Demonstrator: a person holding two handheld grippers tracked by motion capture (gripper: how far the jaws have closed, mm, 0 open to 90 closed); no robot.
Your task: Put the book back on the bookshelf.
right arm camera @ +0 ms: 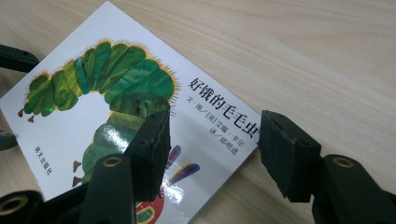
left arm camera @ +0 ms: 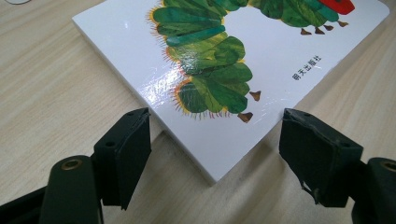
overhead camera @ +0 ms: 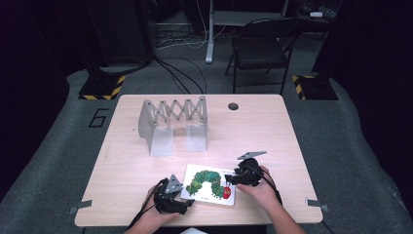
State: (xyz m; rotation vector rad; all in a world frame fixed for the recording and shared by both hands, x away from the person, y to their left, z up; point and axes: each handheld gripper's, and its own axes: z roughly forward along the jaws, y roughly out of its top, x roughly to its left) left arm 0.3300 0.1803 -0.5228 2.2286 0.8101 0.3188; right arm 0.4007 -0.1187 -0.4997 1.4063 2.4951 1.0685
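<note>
Two open tools, left tool point(overhead camera: 187, 202), right tool point(overhead camera: 227, 180), flanking book point(overhead camera: 210, 184), wooden table point(overhead camera: 272, 131), grey carpet point(overhead camera: 341, 131)

A pale wooden table point(overhead camera: 272, 126) carries a white picture book point(overhead camera: 210, 185) lying flat between the left gripper point(overhead camera: 186, 202) and the right gripper point(overhead camera: 228, 179), at the near edge. Well beyond both grippers stands a grey folding rack point(overhead camera: 174, 124), with a dark round hole point(overhead camera: 233, 106) in the tabletop farther off, past the right one.
</note>
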